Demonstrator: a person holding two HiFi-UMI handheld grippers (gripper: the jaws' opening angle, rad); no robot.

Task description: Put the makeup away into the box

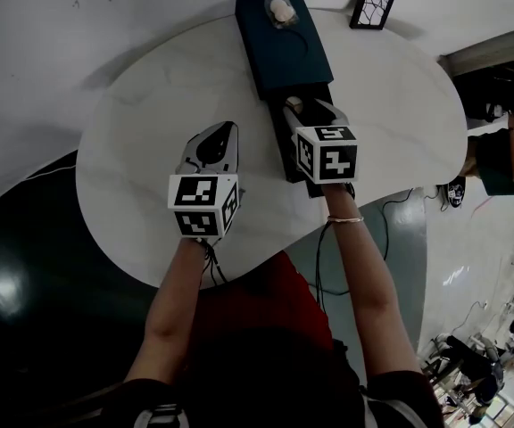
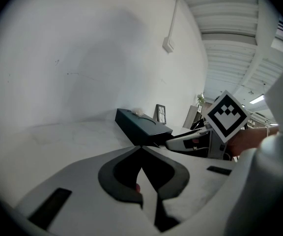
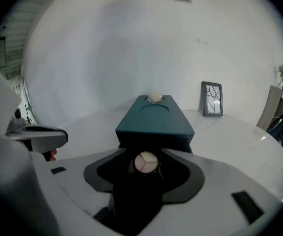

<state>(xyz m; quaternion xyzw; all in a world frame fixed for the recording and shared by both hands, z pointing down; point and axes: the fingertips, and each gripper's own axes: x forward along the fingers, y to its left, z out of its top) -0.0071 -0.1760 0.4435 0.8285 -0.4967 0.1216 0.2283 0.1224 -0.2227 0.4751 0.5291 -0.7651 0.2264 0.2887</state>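
White rounded table. A dark teal box sits at the table's 12 o'clock, with its black drawer pulled out toward 6. The right gripper hangs over the drawer's inner end, angled down, jaws wide apart. The round makeup compact, with a cream three-part face, lies in the drawer between the jaws, and the pads are not pressing on it. The left gripper is over bare tabletop at about 7 o'clock of the box, just left of the drawer, jaw tips closed together with nothing gripped. A small whitish wrapped lump sits on the box's far end. A small picture frame stands at 1 o'clock near the table edge, apart from the box.
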